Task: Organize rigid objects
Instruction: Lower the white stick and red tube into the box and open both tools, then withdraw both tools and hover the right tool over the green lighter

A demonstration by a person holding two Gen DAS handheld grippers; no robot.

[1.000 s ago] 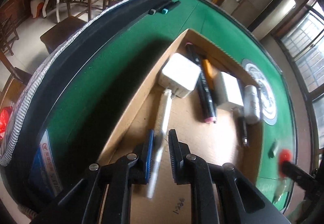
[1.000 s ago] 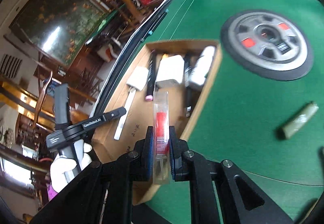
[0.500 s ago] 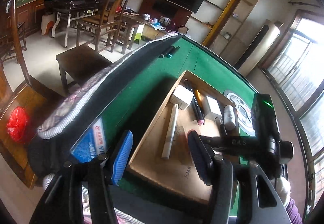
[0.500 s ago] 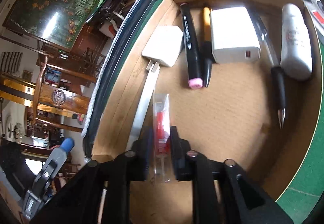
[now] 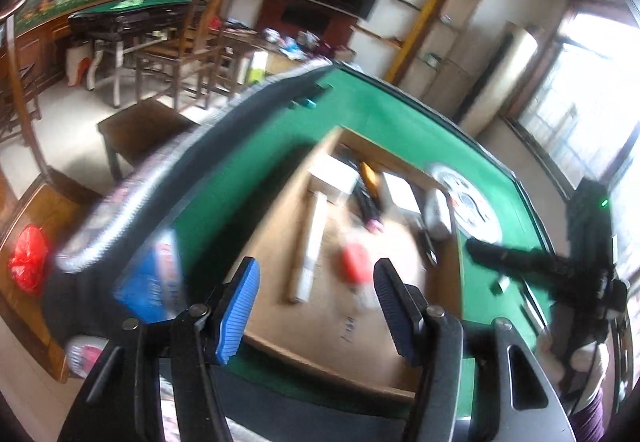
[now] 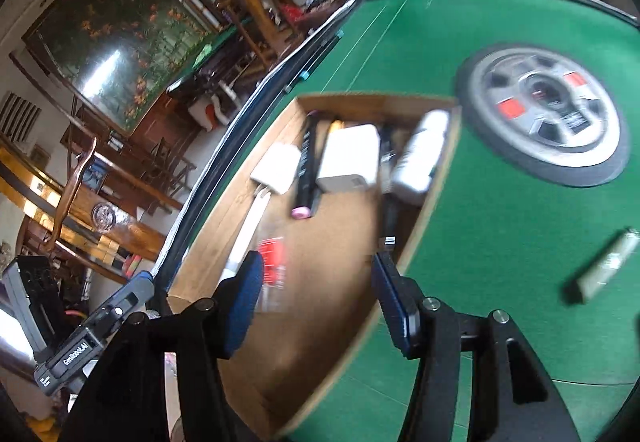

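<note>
Your right gripper (image 6: 316, 298) has dropped the clear red-labelled tube (image 6: 272, 262) into the shallow cardboard box (image 6: 224, 218); both grippers' jaws apart, empty. Next: olive stick (image 6: 604, 266) on counter.

Daylight floods in from window (image 5: 576, 90) on my right, blown out white. Both views smeared by motion blur; box (image 5: 348, 326) contents soft. Glare patch on painting (image 6: 108, 70). Fisheye bends bench (image 6: 500, 242) edge, black vignette in corners
</note>
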